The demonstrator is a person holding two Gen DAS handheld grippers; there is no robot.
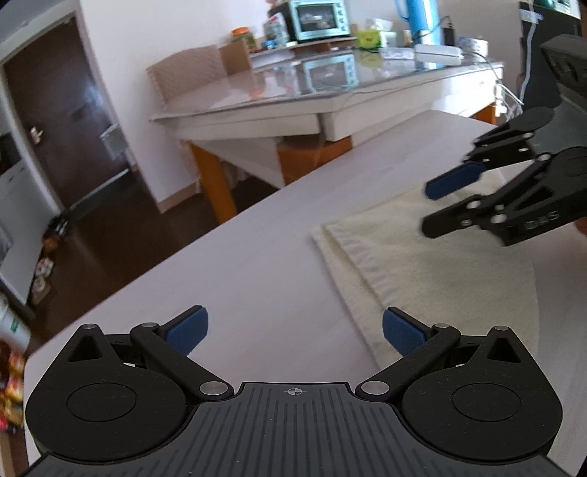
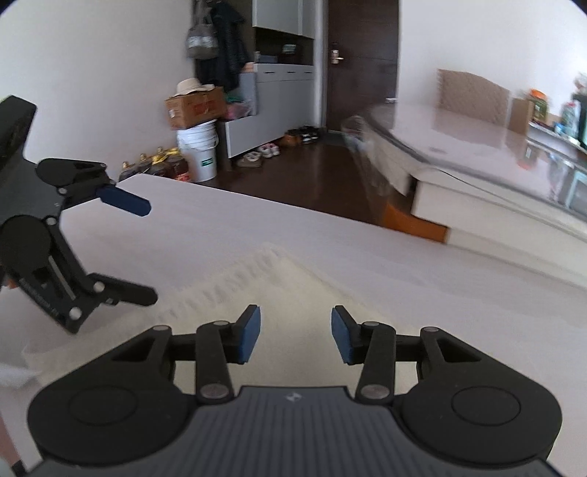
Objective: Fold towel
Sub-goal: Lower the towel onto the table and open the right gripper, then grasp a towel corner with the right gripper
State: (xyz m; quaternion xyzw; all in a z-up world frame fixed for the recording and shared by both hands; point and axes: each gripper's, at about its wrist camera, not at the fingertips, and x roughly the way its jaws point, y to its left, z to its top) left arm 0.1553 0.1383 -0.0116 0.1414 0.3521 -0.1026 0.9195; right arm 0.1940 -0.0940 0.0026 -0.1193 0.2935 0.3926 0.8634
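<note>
A cream towel lies folded flat on the pale table, two layers showing at its far-left corner. My left gripper stands open just off the towel's left edge, over bare tabletop, nothing between its blue pads. My right gripper hovers open above the towel's right part. In the right wrist view the same right gripper is open over the towel, whose corner points away. The left gripper shows there at the left, open and empty.
A glass-topped table with a teal oven, boxes and a blue jug stands beyond. Dark floor lies between the tables. A white bucket, a cardboard box, bottles and shoes sit by the far wall near a dark door.
</note>
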